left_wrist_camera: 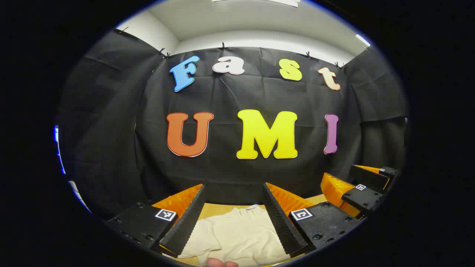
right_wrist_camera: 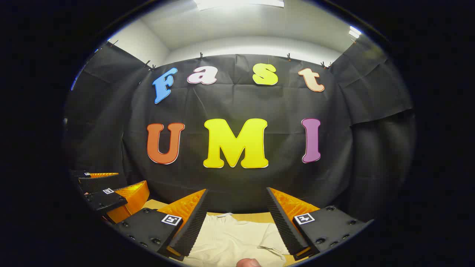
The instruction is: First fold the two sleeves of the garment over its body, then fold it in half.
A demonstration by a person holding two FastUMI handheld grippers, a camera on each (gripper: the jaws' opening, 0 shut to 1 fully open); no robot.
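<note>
A cream short-sleeved garment lies flat on the wooden table, its collar at the far end. In the left gripper view my left gripper hovers above it, open, with nothing between its fingers; one sleeve spreads out beside the left finger. The right gripper shows farther off at the right, also open. In the right gripper view my right gripper stands open over the garment, with the other sleeve near its right finger. The left gripper appears at the left.
The black cloth wall closes the booth behind and on both sides of the table. A person's fingertip pokes in at the bottom edge, and another fingertip does the same in the right gripper view.
</note>
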